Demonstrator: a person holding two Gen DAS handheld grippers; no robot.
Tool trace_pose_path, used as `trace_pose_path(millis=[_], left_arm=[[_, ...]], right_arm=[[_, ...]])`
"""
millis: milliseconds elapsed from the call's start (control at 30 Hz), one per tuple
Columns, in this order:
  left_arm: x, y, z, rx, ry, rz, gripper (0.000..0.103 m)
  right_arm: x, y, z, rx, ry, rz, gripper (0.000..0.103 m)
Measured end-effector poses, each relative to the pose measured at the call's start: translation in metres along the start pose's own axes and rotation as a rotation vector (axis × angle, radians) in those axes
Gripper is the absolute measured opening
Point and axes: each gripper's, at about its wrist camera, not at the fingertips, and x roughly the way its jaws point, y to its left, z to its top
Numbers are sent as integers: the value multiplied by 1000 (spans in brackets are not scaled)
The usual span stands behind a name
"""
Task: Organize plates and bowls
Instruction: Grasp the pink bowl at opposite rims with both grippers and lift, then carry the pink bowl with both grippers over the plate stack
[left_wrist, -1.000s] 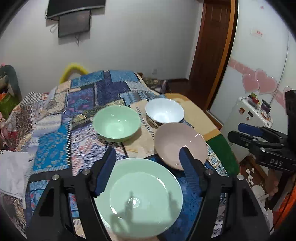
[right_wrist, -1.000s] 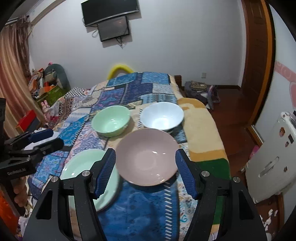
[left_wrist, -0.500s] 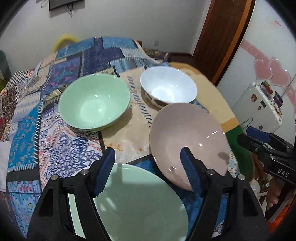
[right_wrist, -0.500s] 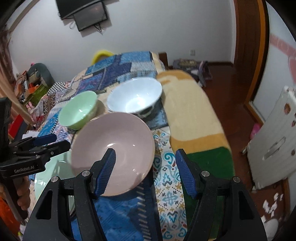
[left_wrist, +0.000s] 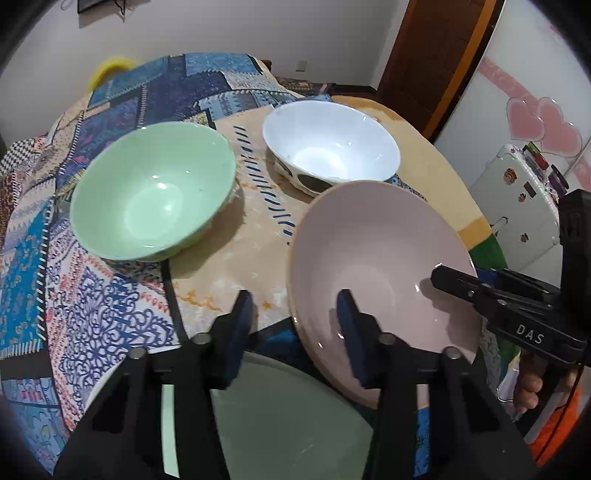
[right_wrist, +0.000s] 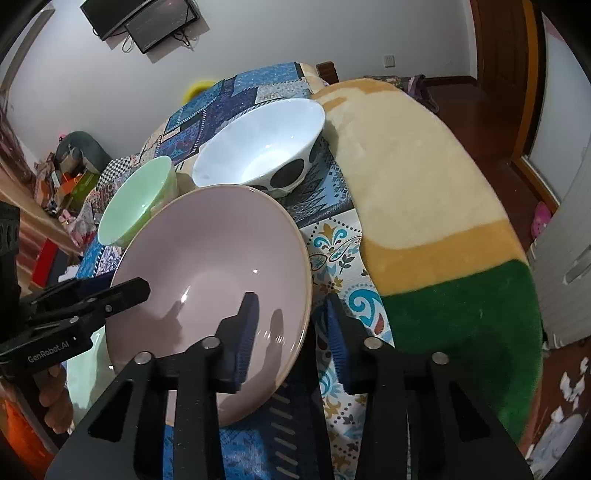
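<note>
A pink plate (left_wrist: 373, 258) (right_wrist: 210, 280) lies on the patterned cloth. My left gripper (left_wrist: 295, 332) straddles its left rim, one finger inside and one outside, jaws partly closed but still apart. My right gripper (right_wrist: 291, 332) straddles its right rim the same way. A green plate (left_wrist: 288, 417) lies under my left gripper. A green bowl (left_wrist: 155, 192) (right_wrist: 136, 199) and a white bowl (left_wrist: 332, 140) (right_wrist: 258, 144) with dark spots outside stand behind.
A table (right_wrist: 424, 206) is covered with patchwork cloth and a yellow-green fuzzy mat. A small white fridge (left_wrist: 517, 206) stands to the right. A wooden door (left_wrist: 436, 55) and cluttered shelves (right_wrist: 66, 173) are further off.
Both grippers have moved down onto the pink plate's opposite rims and their jaws have narrowed from wide open.
</note>
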Motion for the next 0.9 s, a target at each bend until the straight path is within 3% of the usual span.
trace_pose_path(millis=[67,133,167,333,500,900], left_arm=[[3,-1,0,0,9,-14,33],[6,-3,0,10,19,-34,24],[8,-5,0,20,27,-53,24],[9,-13,-4,57,11,-5,22],[6,-10,-3,19,28,-31,20],[-30,-18,-10,23,-38,-38,18]], right_arm=[[0,0,-1,7,6,23,18],[0,2,-4,-4,-3,16,17],[0,4,-4,-18,-6,0,16],[-2,5,-3,-29,-4,-15,16],[-4,5,1,-18,-13,-22,16],[-33,18,3,-49,-57,-32,16]])
